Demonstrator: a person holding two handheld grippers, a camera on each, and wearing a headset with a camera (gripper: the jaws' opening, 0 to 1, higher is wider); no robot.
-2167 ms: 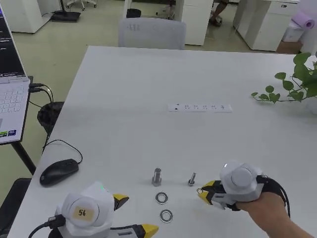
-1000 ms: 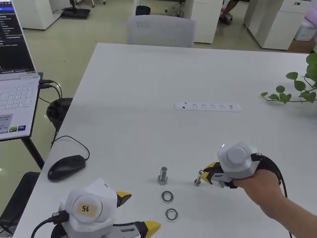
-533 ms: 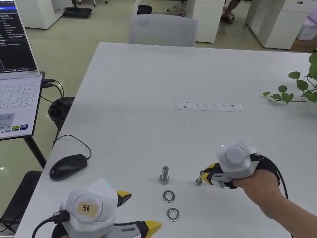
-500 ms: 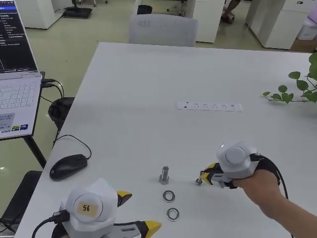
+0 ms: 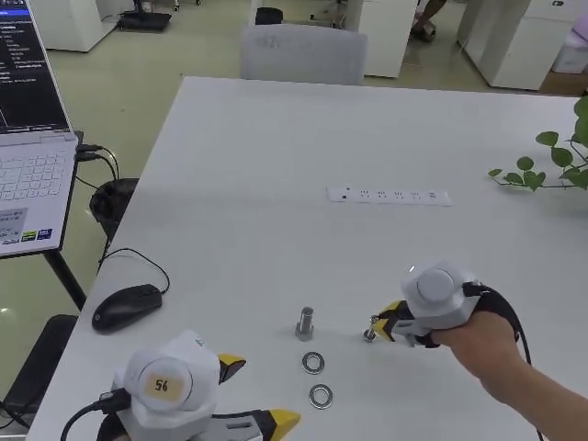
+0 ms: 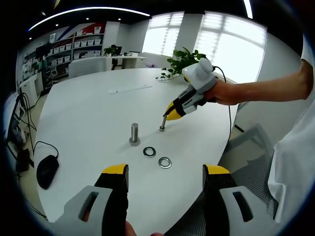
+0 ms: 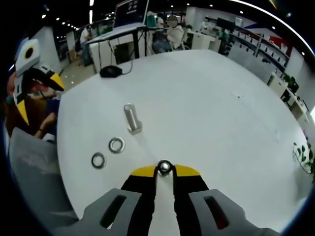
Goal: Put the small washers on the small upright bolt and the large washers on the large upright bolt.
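In right claw [image 7: 165, 173], round piece [image 7: 164, 167] too small to tell washer from bolt top, laptop [image 5: 28, 138] cut by left edge.

Open table [image 5: 276, 230] around large upright bolt [image 5: 305, 323]

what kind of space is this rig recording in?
Looks like an open-plan office: a white table with a mouse and power strip, a laptop beside it, and a chair and cabinets behind.
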